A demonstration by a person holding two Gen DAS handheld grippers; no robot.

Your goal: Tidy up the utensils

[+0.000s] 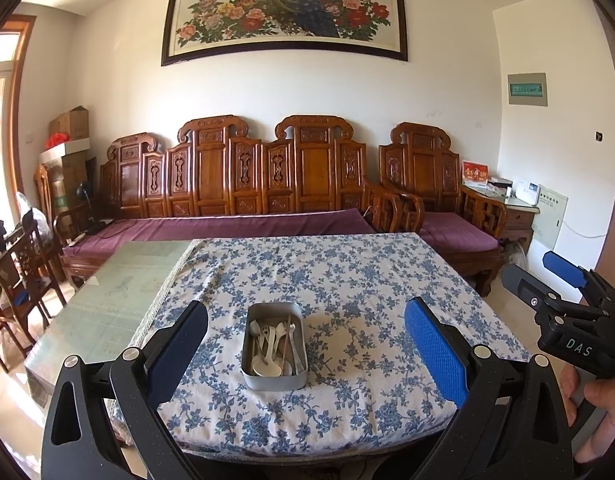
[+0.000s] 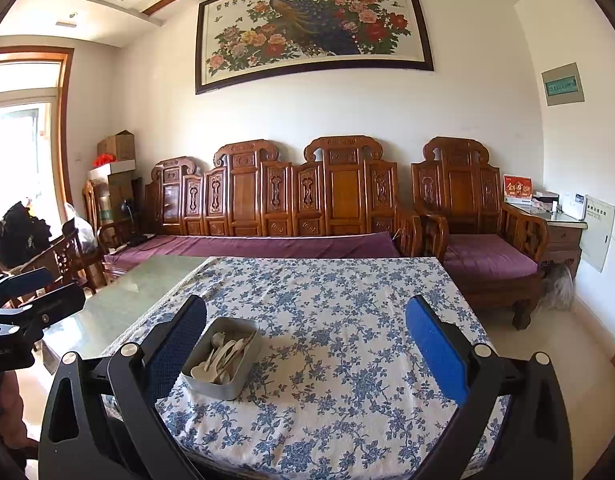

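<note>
A grey metal tin (image 1: 274, 376) (image 2: 217, 384) sits on the blue floral tablecloth (image 1: 347, 280) (image 2: 347, 320) near the table's front edge. Inside it lie several white spoons (image 1: 267, 366) (image 2: 211, 364) and a thin wooden stick (image 1: 286, 336). My left gripper (image 1: 305, 344) is open above the front edge, its fingers wide on either side of the tin and well short of it. My right gripper (image 2: 305, 344) is open too, with the tin just inside its left finger (image 2: 179, 344). Nothing is held.
Bare glass table top (image 1: 119, 292) (image 2: 127, 292) lies left of the cloth. A carved wooden sofa (image 1: 235, 184) and armchair (image 1: 427, 184) with purple cushions stand behind. The right gripper (image 1: 563, 300) and a hand (image 1: 603, 404) show at the left view's right edge.
</note>
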